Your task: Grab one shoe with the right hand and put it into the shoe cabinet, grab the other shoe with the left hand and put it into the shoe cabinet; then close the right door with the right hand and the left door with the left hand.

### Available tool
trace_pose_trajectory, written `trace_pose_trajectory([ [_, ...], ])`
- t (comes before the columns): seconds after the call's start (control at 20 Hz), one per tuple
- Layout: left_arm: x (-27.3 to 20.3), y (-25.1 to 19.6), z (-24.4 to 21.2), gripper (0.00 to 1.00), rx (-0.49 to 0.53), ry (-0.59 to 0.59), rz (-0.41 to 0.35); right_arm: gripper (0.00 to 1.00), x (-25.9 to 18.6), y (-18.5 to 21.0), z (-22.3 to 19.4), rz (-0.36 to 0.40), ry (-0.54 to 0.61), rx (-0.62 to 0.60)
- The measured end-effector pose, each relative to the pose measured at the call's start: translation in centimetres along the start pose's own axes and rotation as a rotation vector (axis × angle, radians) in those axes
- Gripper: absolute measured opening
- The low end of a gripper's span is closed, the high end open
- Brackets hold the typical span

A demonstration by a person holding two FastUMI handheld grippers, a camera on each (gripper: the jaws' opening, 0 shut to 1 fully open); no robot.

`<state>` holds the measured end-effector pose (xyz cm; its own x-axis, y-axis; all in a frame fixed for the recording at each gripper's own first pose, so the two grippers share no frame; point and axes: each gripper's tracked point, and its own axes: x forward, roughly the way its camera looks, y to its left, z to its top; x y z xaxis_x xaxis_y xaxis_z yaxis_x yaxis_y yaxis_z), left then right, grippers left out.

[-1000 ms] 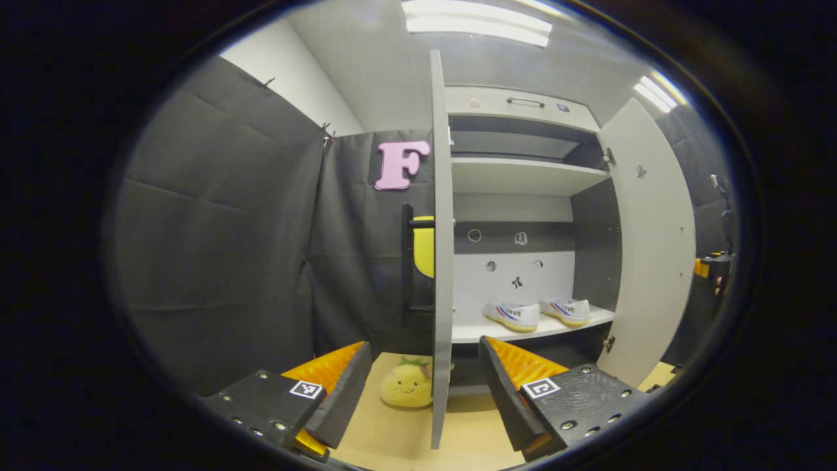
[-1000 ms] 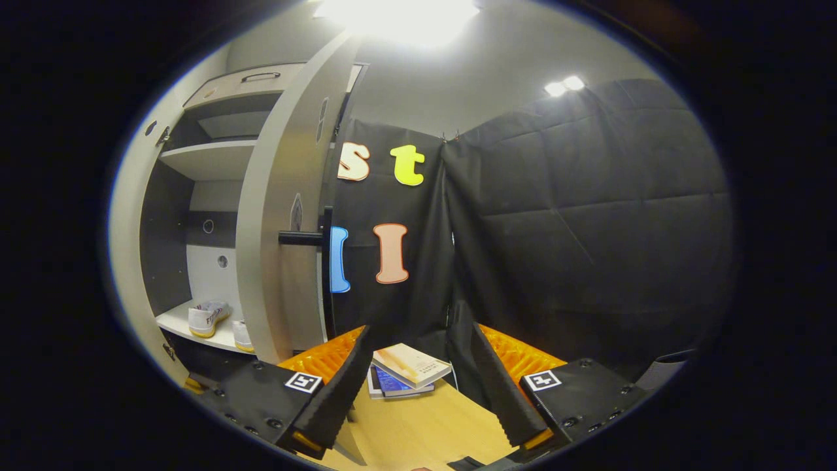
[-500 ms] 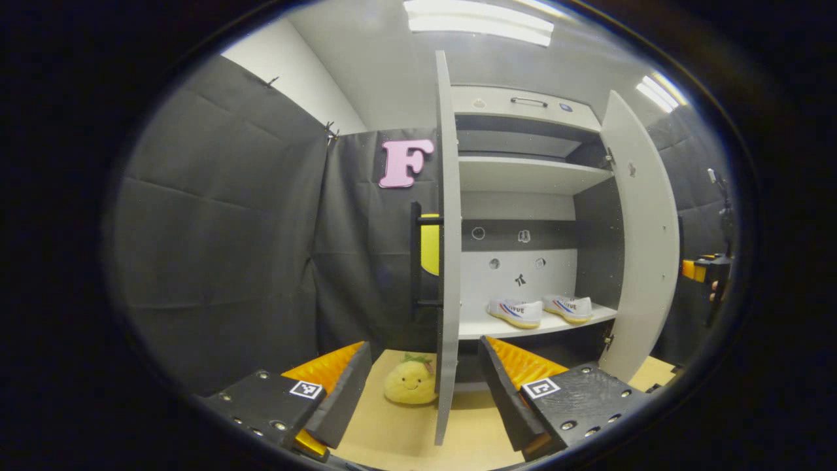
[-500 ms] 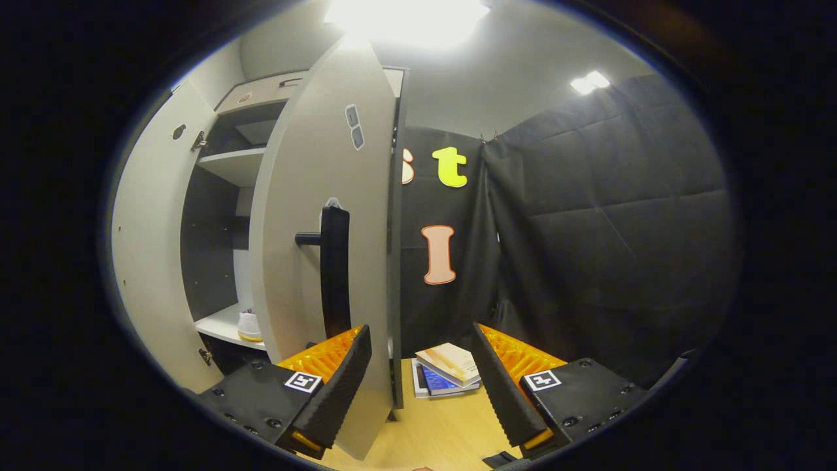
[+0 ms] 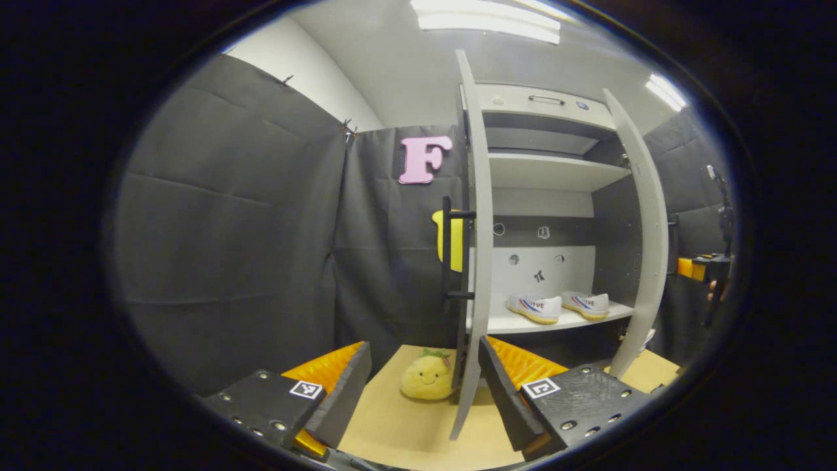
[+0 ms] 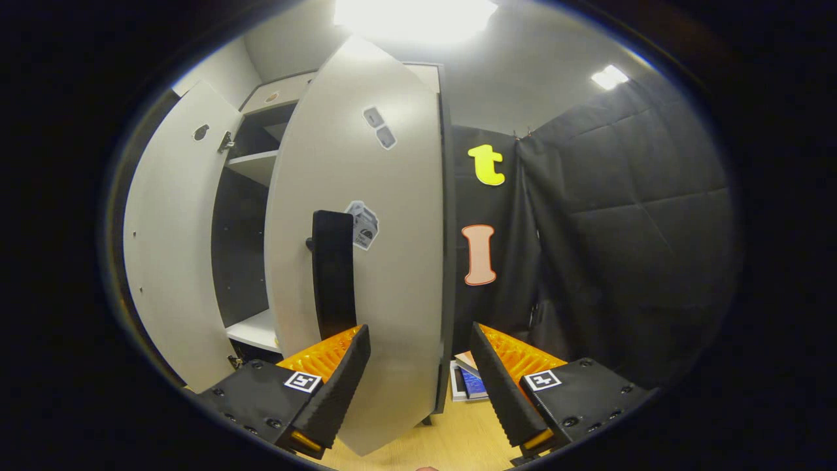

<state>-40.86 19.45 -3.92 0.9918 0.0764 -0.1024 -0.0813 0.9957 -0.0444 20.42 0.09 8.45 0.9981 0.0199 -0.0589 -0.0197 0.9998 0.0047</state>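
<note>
In the left gripper view two white shoes [image 5: 537, 308] [image 5: 586, 304] sit side by side on the lower shelf of the white shoe cabinet [image 5: 549, 104]. The left door [image 5: 479, 248] stands edge-on, its lower edge between the fingers of my open left gripper [image 5: 422, 379]; its black handle [image 5: 448, 248] faces left. The right door [image 5: 644, 242] is partly swung in. In the right gripper view the right door [image 6: 386, 261] with its black handle [image 6: 332, 275] fills the middle, its lower edge between the fingers of my open right gripper [image 6: 418, 376]. The other gripper [image 5: 703, 268] shows far right.
A yellow plush toy [image 5: 426, 379] lies on the wooden floor [image 5: 405, 432] beside the left door. Books [image 6: 467, 379] lie on the floor by the black wall behind the right door. The left door's inner face [image 6: 170, 248] shows at the left of the right gripper view.
The right door has swung inward toward the cabinet, now hiding the shoes from the right gripper view. The left gripper has shifted left, so the left door sits between its fingers.
</note>
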Motion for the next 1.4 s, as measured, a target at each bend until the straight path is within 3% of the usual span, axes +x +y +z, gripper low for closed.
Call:
trace_pose_trajectory([
  [0.3,2.2,3.1,0.9,0.99,-0.013,-0.008,0.056,0.95,-1.2,1.0,-0.2,0.046,-0.024,-0.033],
  [0.65,7.8,7.3,3.4,0.99,-0.031,-0.037,0.106,0.98,-4.0,0.3,-3.8,0.072,0.029,-0.068],
  [0.9,11.4,8.1,3.3,0.99,-0.060,-0.027,0.120,0.98,-5.1,-2.0,-5.2,0.030,0.056,-0.071],
  [0.95,11.8,7.8,3.0,0.93,-0.073,-0.025,0.113,0.99,-5.3,-2.6,-5.3,0.017,0.057,-0.068],
  [1.3,12.6,5.9,2.8,0.93,-0.048,-0.031,0.096,0.99,-6.2,-5.4,-5.7,-0.033,0.062,-0.040],
  [1.4,12.6,6.0,2.5,0.99,-0.071,-0.018,0.084,0.99,-6.3,-5.6,-6.1,-0.032,0.066,-0.034],
])
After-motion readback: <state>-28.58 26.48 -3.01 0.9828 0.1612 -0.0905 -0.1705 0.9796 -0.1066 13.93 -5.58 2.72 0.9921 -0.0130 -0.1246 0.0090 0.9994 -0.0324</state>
